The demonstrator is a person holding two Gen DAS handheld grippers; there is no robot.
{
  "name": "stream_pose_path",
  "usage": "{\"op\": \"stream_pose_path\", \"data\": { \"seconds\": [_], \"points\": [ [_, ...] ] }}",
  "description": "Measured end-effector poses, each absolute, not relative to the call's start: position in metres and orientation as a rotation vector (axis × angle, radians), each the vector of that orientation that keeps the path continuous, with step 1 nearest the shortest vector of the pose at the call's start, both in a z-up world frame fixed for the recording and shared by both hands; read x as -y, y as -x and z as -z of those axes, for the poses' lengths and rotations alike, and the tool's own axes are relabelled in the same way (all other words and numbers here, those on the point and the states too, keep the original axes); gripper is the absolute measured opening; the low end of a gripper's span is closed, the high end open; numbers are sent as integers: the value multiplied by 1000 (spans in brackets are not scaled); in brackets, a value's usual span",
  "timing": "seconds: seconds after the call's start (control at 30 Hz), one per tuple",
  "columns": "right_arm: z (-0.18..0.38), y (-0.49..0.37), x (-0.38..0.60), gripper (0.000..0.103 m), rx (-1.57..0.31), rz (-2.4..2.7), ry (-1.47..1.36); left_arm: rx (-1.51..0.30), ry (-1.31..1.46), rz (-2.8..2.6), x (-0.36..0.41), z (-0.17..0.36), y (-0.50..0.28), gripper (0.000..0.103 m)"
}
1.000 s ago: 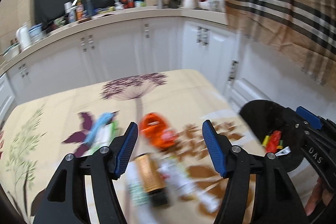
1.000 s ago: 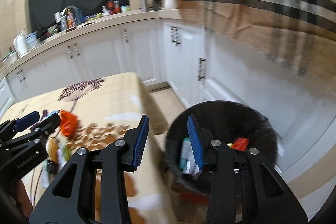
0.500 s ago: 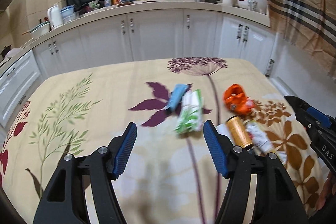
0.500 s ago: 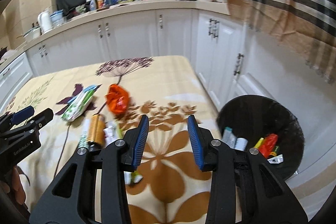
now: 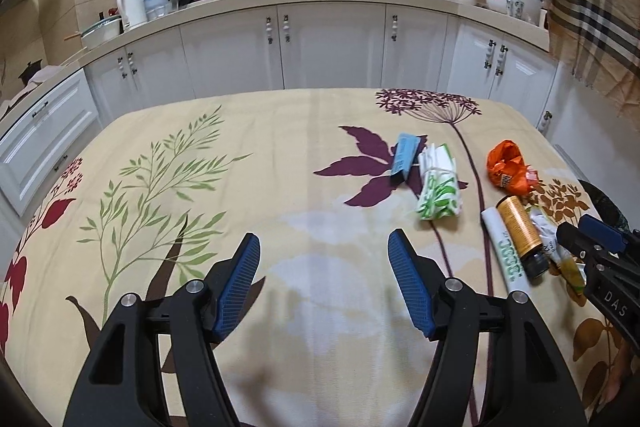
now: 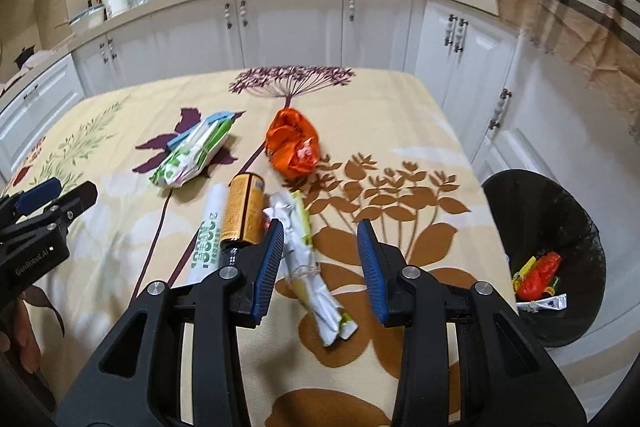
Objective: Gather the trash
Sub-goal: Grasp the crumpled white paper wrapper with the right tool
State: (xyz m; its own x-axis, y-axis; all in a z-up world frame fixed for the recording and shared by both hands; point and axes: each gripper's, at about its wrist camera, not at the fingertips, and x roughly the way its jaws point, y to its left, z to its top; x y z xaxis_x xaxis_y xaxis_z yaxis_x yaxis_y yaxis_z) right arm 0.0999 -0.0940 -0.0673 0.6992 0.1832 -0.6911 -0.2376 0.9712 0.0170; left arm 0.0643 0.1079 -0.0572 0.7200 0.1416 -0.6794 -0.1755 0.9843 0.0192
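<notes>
Both grippers are hanging over the tabletop (image 5: 168,131) with nothing in them. Left gripper (image 5: 324,283) is sitting wide apart over a bare stretch near the front edge, and I'm seeing loads of free room out toward the left edge and far left corner, just flower print.

Right gripper (image 6: 320,263) is showing its jaws parted a bit narrower and gripping nothing. It's hovering near the right edge, with a crumpled white and yellow wrapper (image 6: 308,267) lying on the cloth below the gap and running out past its left finger (image 6: 269,269).

All the trash is bunching up on the right half of the tabletop: an amber bottle (image 6: 244,213) lying on its side, touching a white tube with green print (image 6: 208,239), then a green and white tissue pack (image 6: 192,157) with a blue packet (image 5: 405,157) just beside it, and an orange crumpled bag (image 6: 293,145) further back toward the far right corner.

Only the right wrist view is giving me the black bin (image 6: 560,211), standing on the floor just off the right edge with red and yellow bits already inside. The left wrist view is mostly catching the empty left side, plus the other gripper poking in at the right.
</notes>
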Motion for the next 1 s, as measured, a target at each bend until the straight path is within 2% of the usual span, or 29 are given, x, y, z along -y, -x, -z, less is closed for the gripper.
{"op": "stream_pose_path", "data": {
  "seconds": [0.27,0.33,0.37,0.4,1.0],
  "points": [
    [77,-105,83,36,-831,-270,115,-757,48,-164,-108,60,-63,66],
    [78,-106,83,32,-839,-274,114,-758,48,-162,-107,60,-63,66],
    [79,-107,83,25,-844,-277,111,-759,48,-161,-107,60,-63,66],
    [80,-108,83,23,-853,-283,106,-760,48,-161,-107,60,-63,66],
    [71,-111,117,21,-801,-223,38,-778,26,-123,-83,63,-66,66]
  ]
}}
